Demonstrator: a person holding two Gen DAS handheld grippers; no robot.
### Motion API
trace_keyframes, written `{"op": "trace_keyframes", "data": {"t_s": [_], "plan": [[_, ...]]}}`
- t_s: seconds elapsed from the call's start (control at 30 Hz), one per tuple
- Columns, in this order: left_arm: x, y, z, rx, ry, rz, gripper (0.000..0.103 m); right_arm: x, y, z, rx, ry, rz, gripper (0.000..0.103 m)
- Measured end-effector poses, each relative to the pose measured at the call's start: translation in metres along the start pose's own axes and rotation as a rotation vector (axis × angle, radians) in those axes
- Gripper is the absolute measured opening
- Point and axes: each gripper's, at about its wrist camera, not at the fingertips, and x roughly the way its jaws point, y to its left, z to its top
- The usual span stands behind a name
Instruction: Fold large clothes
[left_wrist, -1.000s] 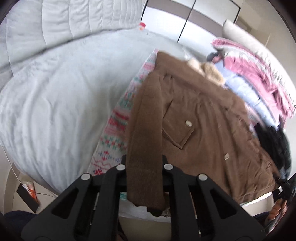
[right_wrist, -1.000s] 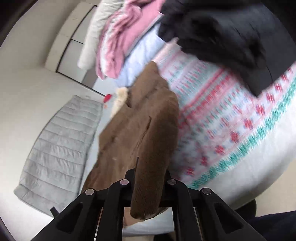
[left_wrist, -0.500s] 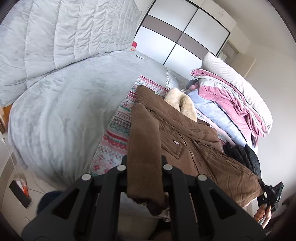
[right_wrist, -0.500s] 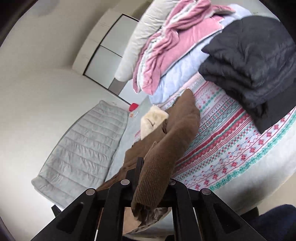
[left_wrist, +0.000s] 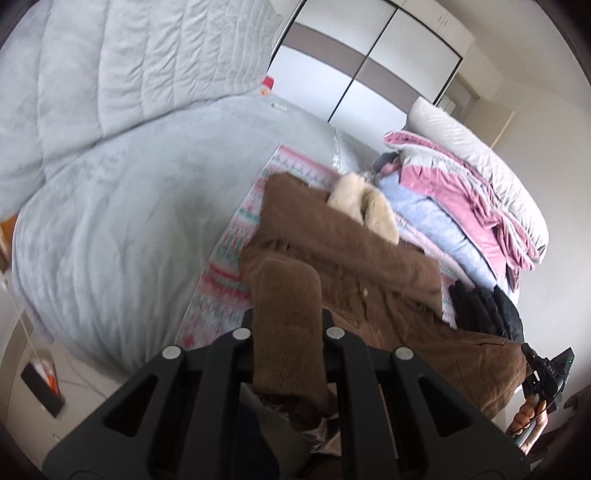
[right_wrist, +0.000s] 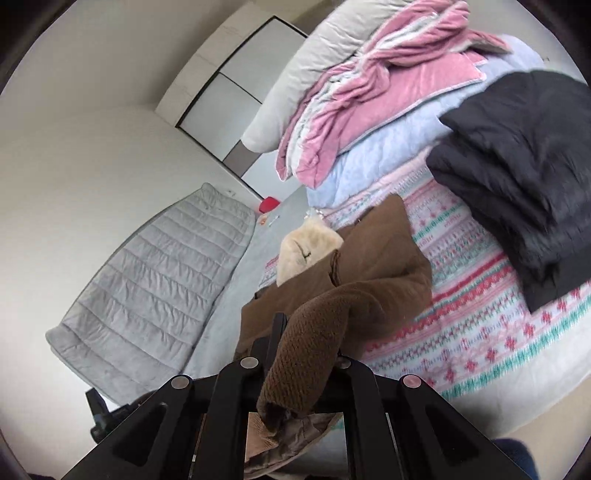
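Note:
A brown coat (left_wrist: 354, 254) with a cream fur collar (left_wrist: 364, 201) lies on a patterned blanket (left_wrist: 225, 273) on the bed. My left gripper (left_wrist: 288, 328) is shut on one brown knitted sleeve cuff (left_wrist: 288, 314), lifted and folded toward the coat's body. My right gripper (right_wrist: 308, 350) is shut on the other sleeve cuff (right_wrist: 314, 347), held up over the coat (right_wrist: 373, 273) near its collar (right_wrist: 303, 251). The right gripper also shows at the left wrist view's lower right (left_wrist: 546, 373).
A grey bedspread (left_wrist: 122, 229) covers the bed's left side. A grey quilted headboard (left_wrist: 110, 62) stands behind it. Folded pink and pale blue bedding (right_wrist: 388, 110) and a folded black jacket (right_wrist: 517, 166) lie beside the coat. A wardrobe (left_wrist: 369, 62) stands at the far wall.
Both grippers have carried the sleeve cuffs forward over the coat. The sleeves are now bent back onto the coat's body, and the coat has bunched up.

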Motion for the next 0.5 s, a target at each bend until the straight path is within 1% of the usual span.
{"op": "trace_keyframes", "data": {"t_s": [0.2, 0.3, 0.37, 0.47, 0.5], "plan": [[0.022, -0.026, 0.043, 0.051, -0.043, -0.030, 0.012, 0.030, 0.013, 0.026, -0.037, 0.001, -0.007, 0.009], [0.045, -0.035, 0.069, 0.056, -0.053, -0.050, 0.012, 0.051, 0.020, 0.046, -0.045, -0.012, 0.035, 0.009], [0.063, -0.041, 0.093, 0.047, -0.059, -0.055, 0.012, 0.065, 0.028, 0.061, -0.063, -0.023, 0.049, 0.009], [0.095, -0.044, 0.137, 0.004, -0.064, -0.057, 0.012, 0.096, 0.041, 0.095, -0.098, -0.046, 0.047, 0.009], [0.110, -0.044, 0.154, -0.020, -0.055, -0.060, 0.012, 0.110, 0.044, 0.113, -0.098, -0.057, 0.053, 0.009]]}}
